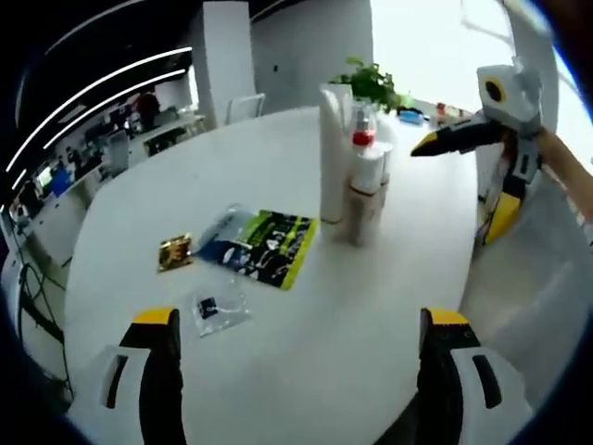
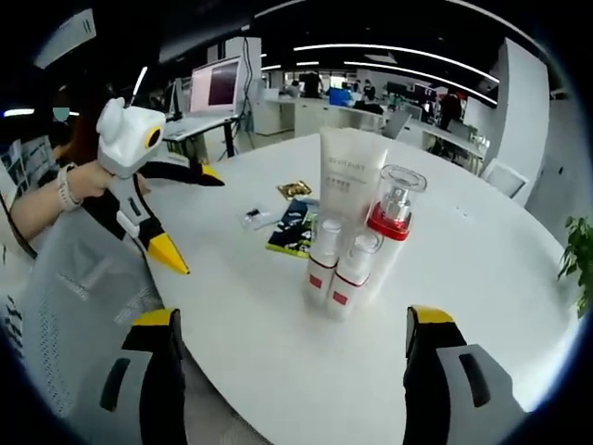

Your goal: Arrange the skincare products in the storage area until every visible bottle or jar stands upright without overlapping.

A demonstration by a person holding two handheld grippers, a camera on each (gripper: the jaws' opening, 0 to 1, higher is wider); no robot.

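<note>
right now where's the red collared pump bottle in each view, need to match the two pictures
Left gripper view: the red-collared pump bottle stands right of centre, upper half, in the cluster beside the tall white tube.
Right gripper view: it is right of centre, mid-height, at the cluster's right.
Shared landmark: the green-and-blue sachet lying flat on the white table.

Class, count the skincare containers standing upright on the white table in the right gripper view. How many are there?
4. Tall white tube at the back; pump bottle with a red collar beside it; two small white bottles, and, in front. Another could be hidden behind them.
</note>
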